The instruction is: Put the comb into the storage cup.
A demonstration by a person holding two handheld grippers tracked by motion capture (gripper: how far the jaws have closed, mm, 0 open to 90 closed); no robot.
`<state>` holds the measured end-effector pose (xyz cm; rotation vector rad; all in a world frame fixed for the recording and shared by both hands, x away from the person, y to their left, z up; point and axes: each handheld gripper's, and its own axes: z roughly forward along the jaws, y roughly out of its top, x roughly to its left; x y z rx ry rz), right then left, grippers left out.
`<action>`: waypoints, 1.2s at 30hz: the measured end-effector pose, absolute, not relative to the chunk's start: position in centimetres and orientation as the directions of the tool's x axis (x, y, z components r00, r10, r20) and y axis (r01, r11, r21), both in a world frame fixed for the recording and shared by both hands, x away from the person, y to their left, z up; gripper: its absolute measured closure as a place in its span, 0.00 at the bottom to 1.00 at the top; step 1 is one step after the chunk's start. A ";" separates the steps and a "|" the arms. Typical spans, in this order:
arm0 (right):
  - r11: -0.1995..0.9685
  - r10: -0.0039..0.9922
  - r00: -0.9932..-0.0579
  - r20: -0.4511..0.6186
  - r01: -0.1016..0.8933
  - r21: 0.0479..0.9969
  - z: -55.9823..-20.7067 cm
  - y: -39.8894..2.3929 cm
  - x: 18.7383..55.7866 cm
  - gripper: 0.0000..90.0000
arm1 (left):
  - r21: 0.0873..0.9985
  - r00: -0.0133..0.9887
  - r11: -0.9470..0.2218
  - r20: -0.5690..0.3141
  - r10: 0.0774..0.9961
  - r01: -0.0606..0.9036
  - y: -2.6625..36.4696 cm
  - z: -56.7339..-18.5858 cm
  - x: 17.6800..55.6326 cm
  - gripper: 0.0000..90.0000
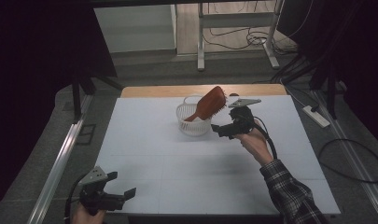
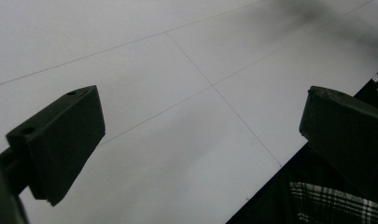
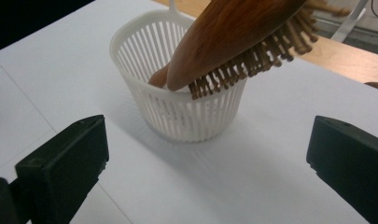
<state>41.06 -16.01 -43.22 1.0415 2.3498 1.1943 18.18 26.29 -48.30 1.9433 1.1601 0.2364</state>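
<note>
A wooden hairbrush (image 1: pixel 209 103) (image 3: pixel 233 37) stands handle-down in a small white slatted basket (image 1: pixel 192 122) (image 3: pixel 177 107), its bristled head leaning out over the rim to the right. My right gripper (image 1: pixel 219 130) (image 3: pixel 207 163) sits just right of the basket, open, with nothing between its jaws. My left gripper (image 1: pixel 122 184) (image 2: pixel 200 135) hovers at the near left corner of the white table (image 1: pixel 177 163), open and empty, over bare surface.
A strip of wooden tabletop (image 1: pixel 149 90) shows behind the white board. A metal frame (image 1: pixel 200 37) and cables lie on the floor beyond. A power strip (image 1: pixel 317 116) rests on the floor at the right. A plaid sleeve (image 1: pixel 289 193) reaches in from the lower right.
</note>
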 end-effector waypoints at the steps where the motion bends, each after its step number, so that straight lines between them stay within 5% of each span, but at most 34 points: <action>1: 0.389 0.723 -0.689 0.052 0.468 0.794 -43.2 -16.0 41.1 0.00 | 0.738 0.554 -0.220 -0.242 0.797 0.638 26.3 -48.3 18.2 0.00; 36: 0.394 0.711 -0.698 0.080 0.491 0.777 -43.5 -17.3 38.4 0.00 | 0.737 0.557 -0.224 -0.241 0.795 0.638 26.3 -48.3 18.2 0.00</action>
